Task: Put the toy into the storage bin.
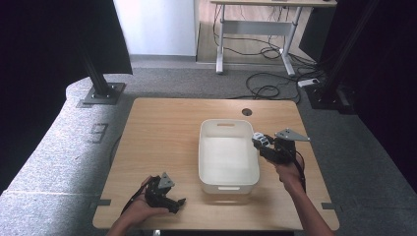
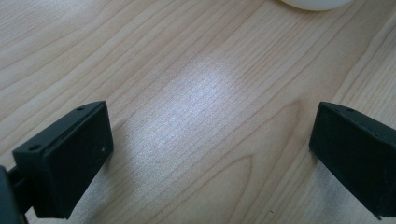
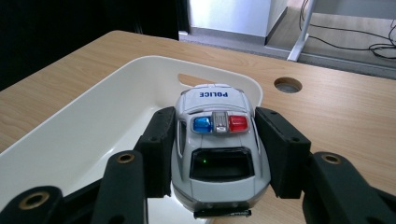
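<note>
A white toy police car (image 3: 217, 140) with blue and red roof lights sits between the jaws of my right gripper (image 3: 215, 151), which is shut on its sides. The car (image 1: 260, 140) hangs over the right rim of the white bin (image 1: 227, 153) in the high view, nose pointing over the bin's inside (image 3: 93, 130). My right gripper (image 1: 268, 146) is held just right of the bin. My left gripper (image 1: 176, 204) rests low near the table's front left, open, with bare wood between its jaws (image 2: 210, 140).
The wooden table (image 1: 162, 128) has a round cable hole (image 1: 247, 111) behind the bin. A corner of the white bin (image 2: 317, 3) shows at the top of the left gripper view. Beyond the table lie floor cables (image 1: 268, 88) and a desk frame (image 1: 255, 29).
</note>
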Demonstrator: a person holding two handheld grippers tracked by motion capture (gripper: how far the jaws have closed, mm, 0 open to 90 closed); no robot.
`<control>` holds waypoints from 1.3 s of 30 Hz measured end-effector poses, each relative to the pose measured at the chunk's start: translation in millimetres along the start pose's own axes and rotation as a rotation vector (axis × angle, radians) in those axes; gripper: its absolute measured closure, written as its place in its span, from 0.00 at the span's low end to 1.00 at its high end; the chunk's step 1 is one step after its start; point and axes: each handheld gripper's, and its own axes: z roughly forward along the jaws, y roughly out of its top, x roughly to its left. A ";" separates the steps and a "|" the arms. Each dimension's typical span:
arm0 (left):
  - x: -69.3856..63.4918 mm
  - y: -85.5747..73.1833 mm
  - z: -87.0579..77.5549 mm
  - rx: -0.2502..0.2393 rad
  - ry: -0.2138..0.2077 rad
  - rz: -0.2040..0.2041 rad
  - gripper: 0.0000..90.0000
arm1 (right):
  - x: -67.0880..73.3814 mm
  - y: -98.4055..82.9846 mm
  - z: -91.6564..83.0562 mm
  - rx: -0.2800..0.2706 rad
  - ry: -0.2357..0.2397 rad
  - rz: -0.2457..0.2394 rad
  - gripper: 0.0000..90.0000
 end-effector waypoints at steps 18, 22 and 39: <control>-0.1 0.0 0.1 -0.002 0.000 -0.002 0.00 | 8.0 0.2 3.1 0.003 0.010 -0.014 0.55; 0.1 0.0 0.0 0.000 0.000 0.001 0.00 | 10.6 -0.5 5.9 0.009 0.013 -0.019 0.55; 0.0 0.0 0.1 -0.001 0.000 -0.001 0.00 | 22.7 -2.5 15.4 0.029 0.028 -0.042 0.55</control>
